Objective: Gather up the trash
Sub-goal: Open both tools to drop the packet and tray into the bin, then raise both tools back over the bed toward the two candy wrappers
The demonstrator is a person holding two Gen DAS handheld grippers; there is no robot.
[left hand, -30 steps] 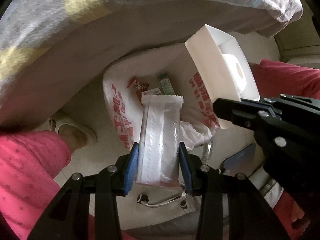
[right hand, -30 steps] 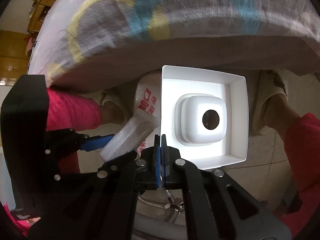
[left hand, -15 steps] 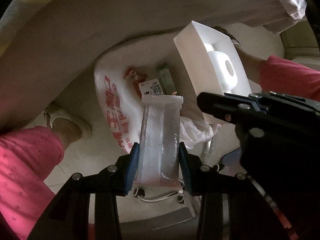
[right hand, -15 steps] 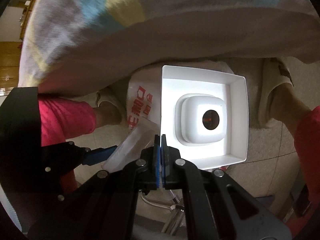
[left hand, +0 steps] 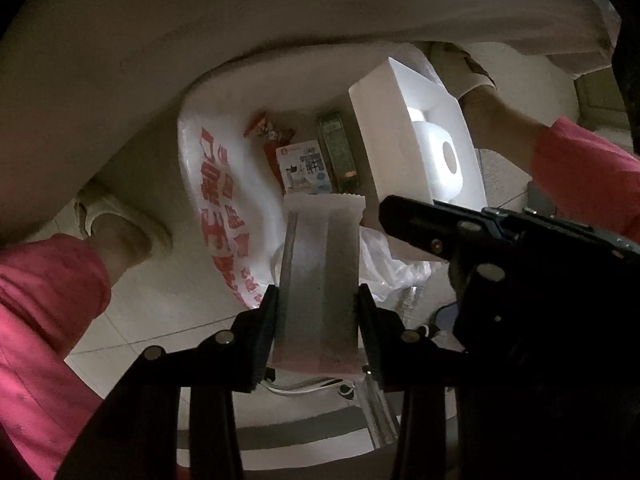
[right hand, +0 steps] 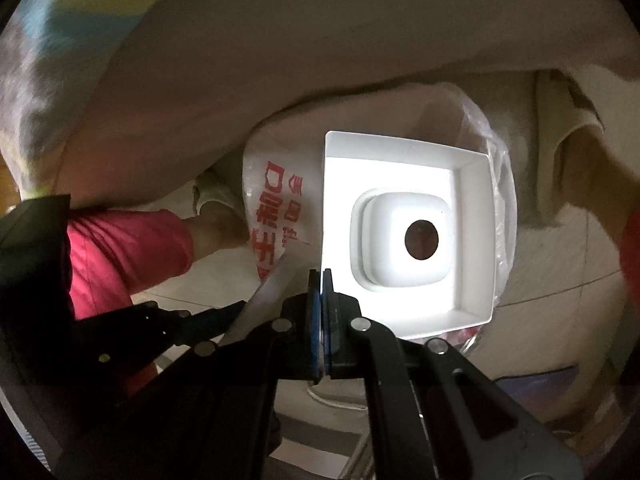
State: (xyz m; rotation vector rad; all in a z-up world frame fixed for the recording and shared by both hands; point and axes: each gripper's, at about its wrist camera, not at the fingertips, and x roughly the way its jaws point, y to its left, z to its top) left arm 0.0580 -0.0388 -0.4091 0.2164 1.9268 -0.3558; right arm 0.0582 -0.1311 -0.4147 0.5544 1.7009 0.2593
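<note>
My left gripper (left hand: 318, 300) is shut on a white plastic wrapper (left hand: 320, 256) and holds it above the mouth of a white trash bag with red print (left hand: 218, 196). Inside the bag lie a red snack wrapper (left hand: 268, 132), a small white carton (left hand: 304, 168) and a green packet (left hand: 336, 150). My right gripper (right hand: 321, 280) is shut on the edge of a white box tray (right hand: 404, 224) with a round-holed insert, held over the bag (right hand: 276, 208). The tray also shows in the left wrist view (left hand: 416, 140), to the right of the wrapper.
A cloth-covered table edge (left hand: 240, 20) hangs over the bag. The person's pink trouser legs (left hand: 44, 304) and slippered feet (left hand: 116, 220) stand on the tiled floor on both sides. A metal chair frame (left hand: 376, 408) is below.
Both grippers have moved lower and closer to the bag, under the table edge. The bag's contents look larger. Both grips are unchanged.
</note>
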